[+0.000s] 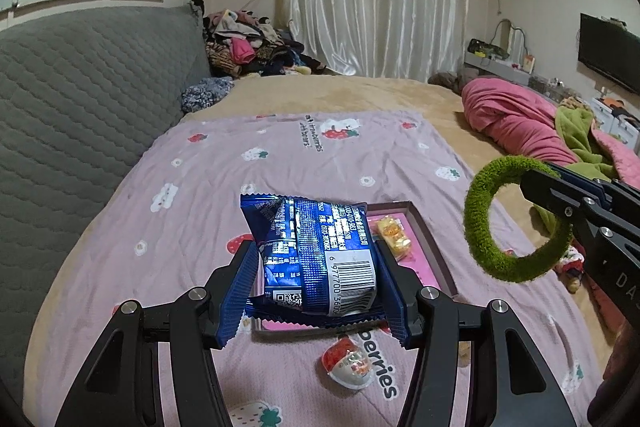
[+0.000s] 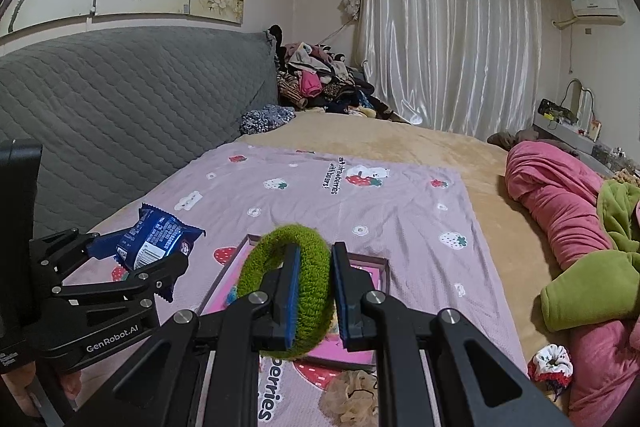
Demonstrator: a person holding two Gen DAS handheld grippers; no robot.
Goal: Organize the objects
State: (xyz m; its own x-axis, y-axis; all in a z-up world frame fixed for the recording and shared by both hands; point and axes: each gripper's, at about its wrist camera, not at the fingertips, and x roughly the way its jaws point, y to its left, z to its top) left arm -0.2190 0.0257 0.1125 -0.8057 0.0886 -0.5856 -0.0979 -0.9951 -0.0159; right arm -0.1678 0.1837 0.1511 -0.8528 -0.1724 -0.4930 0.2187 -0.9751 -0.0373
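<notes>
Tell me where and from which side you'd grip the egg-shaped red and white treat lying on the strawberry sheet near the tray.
The egg-shaped treat lies on its side on the sheet, just short of the pink tray. I would come from above and close across its narrow middle, since the rounded ends would likely slip from flat pads. Both grippers are full now: the left holds the blue snack packet, the right the green scrunchie.

Your bed (image 2: pixel 400 143) wore a tan blanket, a pink strawberry-print cloth (image 2: pixel 400 227) spread over it, a shallow pink-lined tray (image 2: pixel 382 269) lay on the cloth, a wrapped egg-shaped sweet (image 1: pixel 350 367) and beige scrunchie (image 2: pixel 352 397) rested near the tray, rumpled pink and green bedding (image 2: pixel 560 211) lay at your right.
</notes>
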